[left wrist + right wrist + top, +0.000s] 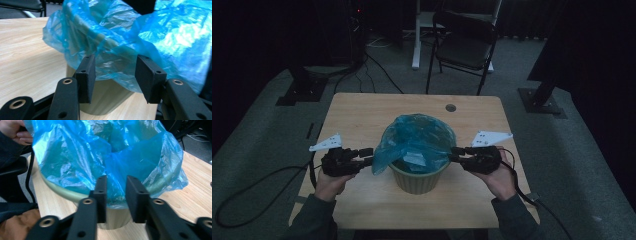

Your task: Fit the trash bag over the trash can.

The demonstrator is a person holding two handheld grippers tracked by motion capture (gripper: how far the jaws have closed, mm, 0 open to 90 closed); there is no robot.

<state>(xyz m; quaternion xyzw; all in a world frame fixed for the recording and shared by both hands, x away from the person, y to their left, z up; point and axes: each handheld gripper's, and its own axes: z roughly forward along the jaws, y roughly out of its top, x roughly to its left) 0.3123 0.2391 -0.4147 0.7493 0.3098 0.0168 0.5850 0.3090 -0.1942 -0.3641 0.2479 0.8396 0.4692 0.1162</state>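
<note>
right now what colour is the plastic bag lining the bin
Translucent blue. The plastic bag shows best in the right gripper view, draped over the pale green bin.

The blue bag [416, 141] hides most of the pale green bin [418, 180] — rim and inside are largely covered. In the right gripper view the bag's folds sit between the jaws, but contact cannot be told. The chair [464, 46] is perhaps half lost in darkness.

high view looks down from above; both gripper views face, close up, the shared blue bag [417, 137].
</note>
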